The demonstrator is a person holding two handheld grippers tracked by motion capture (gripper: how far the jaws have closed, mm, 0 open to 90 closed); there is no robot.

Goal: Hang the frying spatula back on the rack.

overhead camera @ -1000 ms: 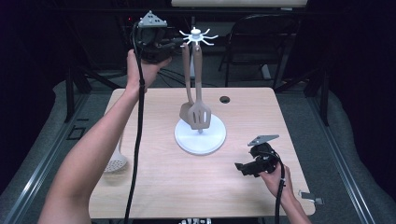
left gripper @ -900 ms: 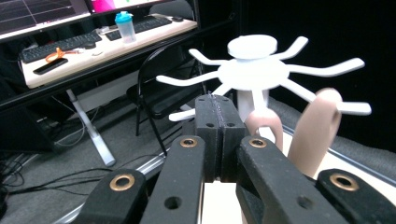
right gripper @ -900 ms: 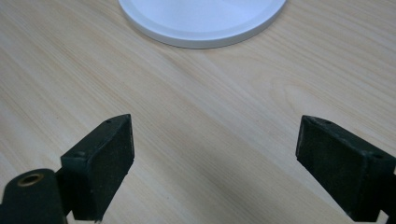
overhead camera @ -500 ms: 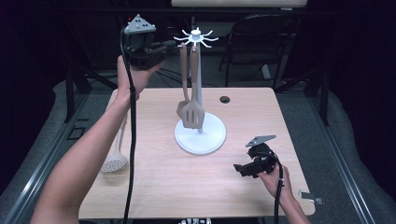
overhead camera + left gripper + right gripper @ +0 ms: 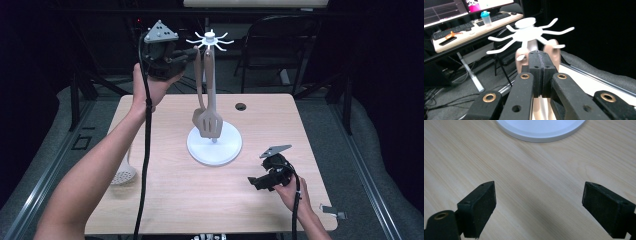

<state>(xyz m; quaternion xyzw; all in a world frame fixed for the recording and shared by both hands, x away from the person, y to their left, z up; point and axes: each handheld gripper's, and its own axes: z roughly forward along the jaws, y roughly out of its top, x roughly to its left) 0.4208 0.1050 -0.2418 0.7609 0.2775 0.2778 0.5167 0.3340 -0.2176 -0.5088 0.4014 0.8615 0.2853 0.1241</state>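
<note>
I judge the hanging job about two thirds done: two utensils, a slotted spatula and another beside it, hang from the white rack, handles up, heads down near its round base. The skimmer lies at the table's left edge, its long axis running away from me, head nearest me. My left gripper sits beside the rack's hooks, jaws pressed together on nothing. My right gripper rests low over the table, jaws wide.
</note>
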